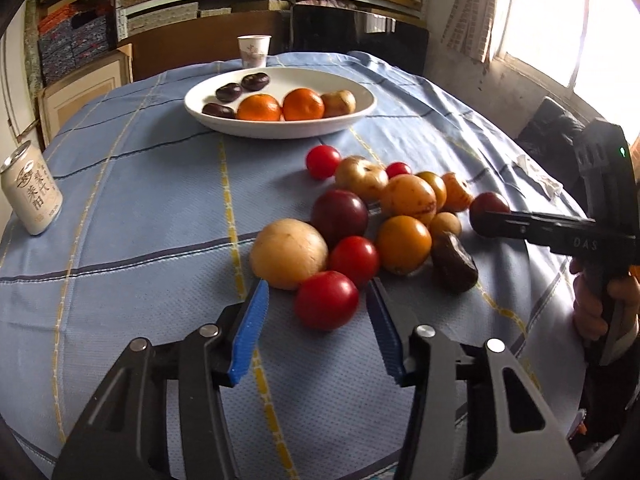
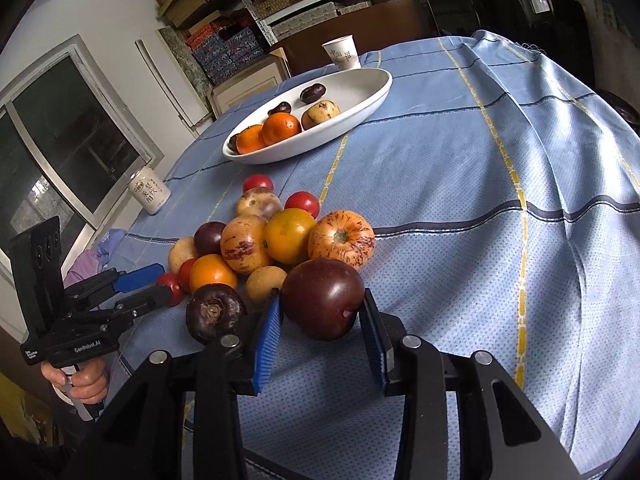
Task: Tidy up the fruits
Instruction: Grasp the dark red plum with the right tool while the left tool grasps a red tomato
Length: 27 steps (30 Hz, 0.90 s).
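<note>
A pile of fruit lies on the blue tablecloth (image 1: 140,208). My left gripper (image 1: 318,292) is open with a red tomato (image 1: 326,306) between its blue fingertips, not clamped. It also shows in the right wrist view (image 2: 154,284). My right gripper (image 2: 322,300) stands around a dark plum (image 2: 322,298), its pads at the plum's sides; in the left wrist view its finger (image 1: 532,226) reaches that plum (image 1: 490,204). A white oval plate (image 1: 360,110) at the back holds two oranges (image 1: 260,107), a tan fruit and dark chestnut-like fruits.
A white drink can (image 1: 30,192) stands at the table's left edge. A paper cup (image 1: 253,51) stands behind the plate. A dark brown fruit (image 2: 214,314) lies left of my right gripper. Shelves with boxes line the back wall; a window is at the right.
</note>
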Each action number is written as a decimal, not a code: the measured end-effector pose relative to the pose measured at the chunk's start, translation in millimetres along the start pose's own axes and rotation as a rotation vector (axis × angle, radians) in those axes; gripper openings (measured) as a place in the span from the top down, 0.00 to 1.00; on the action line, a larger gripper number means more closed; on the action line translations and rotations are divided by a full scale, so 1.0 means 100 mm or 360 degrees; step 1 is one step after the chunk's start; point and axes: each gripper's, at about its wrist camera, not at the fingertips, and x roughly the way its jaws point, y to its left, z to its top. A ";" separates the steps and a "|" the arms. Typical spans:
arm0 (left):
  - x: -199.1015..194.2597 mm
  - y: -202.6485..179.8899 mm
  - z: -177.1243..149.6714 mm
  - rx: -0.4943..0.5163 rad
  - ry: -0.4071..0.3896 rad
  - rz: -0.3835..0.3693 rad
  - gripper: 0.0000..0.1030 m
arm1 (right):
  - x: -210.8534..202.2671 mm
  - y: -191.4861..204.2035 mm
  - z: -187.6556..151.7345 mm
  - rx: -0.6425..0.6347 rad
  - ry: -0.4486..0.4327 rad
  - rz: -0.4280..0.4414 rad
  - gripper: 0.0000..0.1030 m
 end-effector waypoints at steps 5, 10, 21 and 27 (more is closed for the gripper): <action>0.04 -0.04 -0.01 0.0032 0.0033 -0.0029 0.60 | 0.00 0.00 0.00 0.0000 0.0001 0.0000 0.62; 0.12 0.02 0.00 -0.0025 0.0095 -0.0067 0.68 | 0.00 0.00 0.00 0.0002 0.0001 0.0001 0.61; 0.11 0.05 0.00 -0.0043 0.0089 -0.0088 0.68 | 0.00 0.00 0.01 0.0002 0.0001 0.0001 0.61; 0.05 0.02 0.00 -0.0027 0.0044 -0.0125 0.68 | -0.01 0.01 -0.01 -0.0001 -0.0015 0.0005 0.62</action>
